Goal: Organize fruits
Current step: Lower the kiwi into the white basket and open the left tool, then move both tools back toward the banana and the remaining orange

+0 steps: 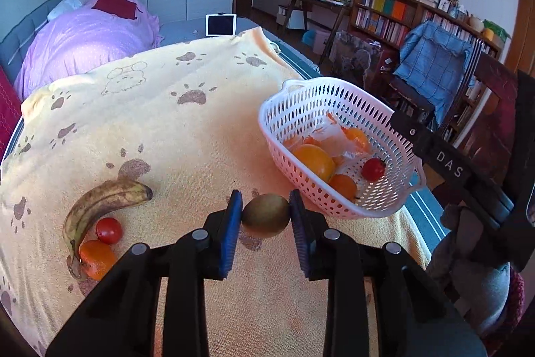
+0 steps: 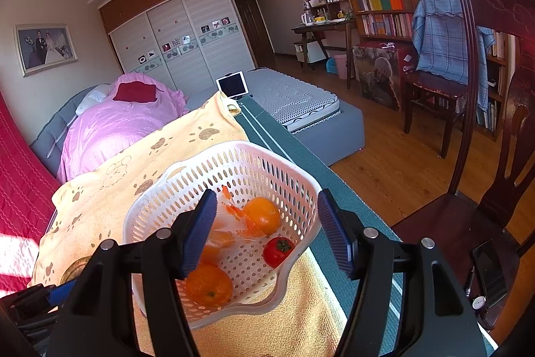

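Progress: partly done, by my reading; the white basket [image 1: 337, 156] already holds several oranges, a cherry tomato [image 1: 373, 169] and a crumpled clear wrapper; a kiwi [image 1: 266, 215] is in hand and looks bound for the basket next

Left to do: a banana [image 1: 100, 206], a second tomato [image 1: 109, 230] and a tangerine [image 1: 97, 258] lie together on the towel, well apart from the basket; all three are still to be moved, I judge

Left gripper [image 1: 266, 213]: clenched on the kiwi; the blue pads press its two ends; the fruit looks raised just clear of the towel, with a shadow beneath, though contact is hard to rule out

Right gripper [image 2: 267, 230]: jaws parted and empty, poised over the basket's near rim; nothing touches the pads

Basket: thin white plastic, pierced all over with oval slots; wavy lip with moulded handles; tilted toward the left wrist camera; sits near the towel's edge

Kiwi: oval, dull brown-green, matt and fuzzy; likely to yield a little under pressure

Banana: curved, overripe, yellow skin heavily mottled brown; soft, I expect

Tomatoes: small, round, glossy red; the one in the basket shows a green calyx in the right wrist view

Oranges: round, bright, finely dimpled peel

Towel [image 1: 187, 136]: yellow terry cloth printed with brown paw marks; looped, grippy pile
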The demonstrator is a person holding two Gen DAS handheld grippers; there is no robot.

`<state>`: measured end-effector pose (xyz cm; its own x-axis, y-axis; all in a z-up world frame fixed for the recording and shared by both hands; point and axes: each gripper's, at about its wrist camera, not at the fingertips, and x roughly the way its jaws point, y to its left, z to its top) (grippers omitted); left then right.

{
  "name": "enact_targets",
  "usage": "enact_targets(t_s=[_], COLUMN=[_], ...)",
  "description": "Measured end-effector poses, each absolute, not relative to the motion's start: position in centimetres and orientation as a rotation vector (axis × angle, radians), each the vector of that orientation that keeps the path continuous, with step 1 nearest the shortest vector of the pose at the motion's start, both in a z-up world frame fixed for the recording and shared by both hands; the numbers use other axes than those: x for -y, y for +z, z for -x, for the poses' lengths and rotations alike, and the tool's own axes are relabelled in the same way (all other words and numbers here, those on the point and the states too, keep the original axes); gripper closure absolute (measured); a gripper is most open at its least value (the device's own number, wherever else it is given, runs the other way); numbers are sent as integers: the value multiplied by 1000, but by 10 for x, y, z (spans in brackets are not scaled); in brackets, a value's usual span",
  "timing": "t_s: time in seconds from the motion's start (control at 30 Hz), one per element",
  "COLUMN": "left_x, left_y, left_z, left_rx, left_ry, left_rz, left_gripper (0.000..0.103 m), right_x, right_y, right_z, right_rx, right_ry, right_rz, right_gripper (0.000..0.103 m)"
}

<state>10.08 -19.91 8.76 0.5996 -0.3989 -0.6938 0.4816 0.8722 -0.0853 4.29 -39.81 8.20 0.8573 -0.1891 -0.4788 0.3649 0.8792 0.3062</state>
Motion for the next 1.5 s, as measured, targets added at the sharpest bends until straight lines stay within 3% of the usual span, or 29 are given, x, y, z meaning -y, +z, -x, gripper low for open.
enact_targets(t_s=[0.23, 0.87, 0.93, 1.0, 1.1, 1.5], left_x=[234, 271, 270, 267, 263, 241], left_y=[111, 104, 103, 103, 104, 108], left_z=[-122, -146, -147, -146, -146, -140], left_rx=[-699, -643, -642, -632, -635, -607], left_ry=[-540, -530, -519, -502, -490, -416], left_rz=[-152, -216, -218, -212, -206, -208], left_gripper=[74, 72, 69, 51, 45, 35], right_x=[398, 392, 391, 391, 391, 384], right_y=[82, 80, 80, 80, 80, 82], right_z=[-43, -44, -44, -45, -45, -45], right_rx=[-455, -445, -445, -445, -444, -439], right_ry=[-299, -313, -313, -313, -311, -287], right_rz=[-401, -383, -381, -381, -382, -352], right_gripper=[39, 38, 38, 38, 38, 38])
